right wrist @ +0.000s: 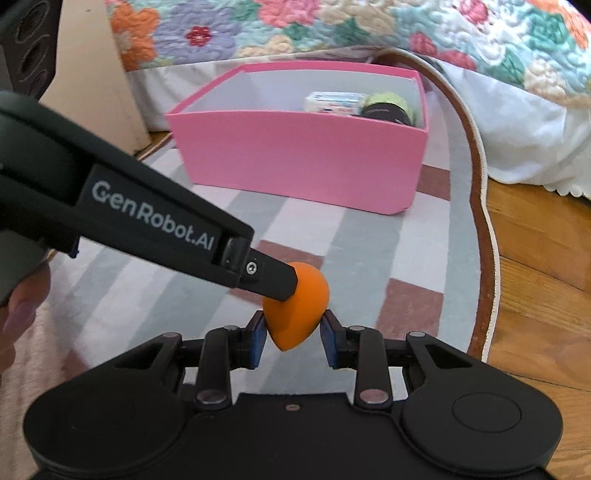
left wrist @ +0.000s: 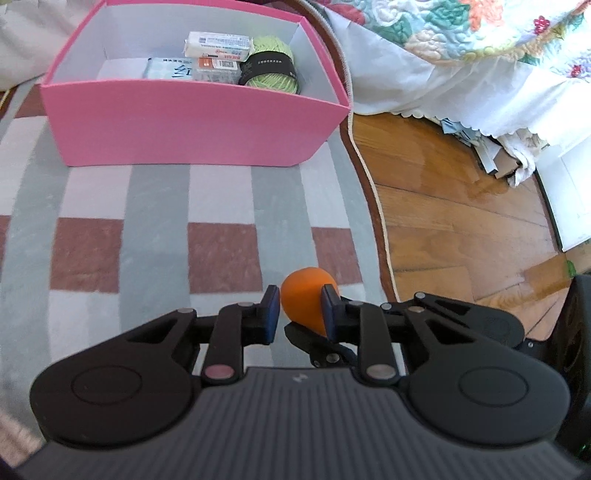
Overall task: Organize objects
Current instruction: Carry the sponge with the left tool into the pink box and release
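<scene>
Left gripper (left wrist: 300, 308): nearest the left wrist camera; its blue pads flank the orange sponge (left wrist: 307, 300), the right pad against it, the left pad just beside it with a thin gap showing, so whether it pinches cannot be told.
Right gripper (right wrist: 294, 336): its fingers (right wrist: 330, 341) sit on either side of the sponge's pointed lower end; the left pad looks to touch, the right one is very close, and a firm pinch cannot be told.
Orange sponge (right wrist: 296, 309): teardrop-shaped, held above the checked rug (left wrist: 155, 236), between both tools at once; the left gripper's finger (right wrist: 273, 280) covers its upper left side in the right wrist view.
Pink box (left wrist: 192, 122): open-topped, standing on the rug beyond the sponge, well apart from it.
Box contents: a green yarn ball (left wrist: 271, 62) with a black band at the right, a white packet (left wrist: 218, 44) resting on a clear case with an orange label (left wrist: 218, 68), and a pale blue packet (left wrist: 170, 70) to the left.
Surroundings: wooden floor (left wrist: 443, 206) to the right of the rug, a floral quilt (right wrist: 332, 26) behind the box.
</scene>
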`<action>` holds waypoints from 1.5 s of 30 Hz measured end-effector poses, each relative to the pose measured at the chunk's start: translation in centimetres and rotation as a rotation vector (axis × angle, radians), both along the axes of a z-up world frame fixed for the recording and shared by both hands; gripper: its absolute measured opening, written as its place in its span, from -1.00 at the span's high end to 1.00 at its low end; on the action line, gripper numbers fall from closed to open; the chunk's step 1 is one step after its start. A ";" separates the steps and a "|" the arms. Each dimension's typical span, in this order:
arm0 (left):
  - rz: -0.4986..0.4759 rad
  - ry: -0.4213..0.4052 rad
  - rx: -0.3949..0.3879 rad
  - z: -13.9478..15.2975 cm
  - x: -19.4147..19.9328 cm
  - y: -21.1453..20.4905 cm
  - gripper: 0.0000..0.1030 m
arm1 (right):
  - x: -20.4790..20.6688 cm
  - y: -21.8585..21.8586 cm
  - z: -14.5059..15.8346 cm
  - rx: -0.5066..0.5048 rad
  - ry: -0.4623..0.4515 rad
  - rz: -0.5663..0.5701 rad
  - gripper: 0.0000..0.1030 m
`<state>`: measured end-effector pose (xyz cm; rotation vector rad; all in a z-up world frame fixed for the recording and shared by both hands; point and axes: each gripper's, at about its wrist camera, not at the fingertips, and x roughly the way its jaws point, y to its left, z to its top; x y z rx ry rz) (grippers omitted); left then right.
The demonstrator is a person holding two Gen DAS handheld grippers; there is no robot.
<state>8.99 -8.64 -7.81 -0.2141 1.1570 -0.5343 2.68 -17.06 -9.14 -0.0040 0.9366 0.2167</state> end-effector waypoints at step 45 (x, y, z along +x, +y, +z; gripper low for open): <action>0.102 -0.188 -0.042 12.8 12.0 7.9 0.42 | 14.1 6.8 15.2 0.004 -0.053 0.179 0.30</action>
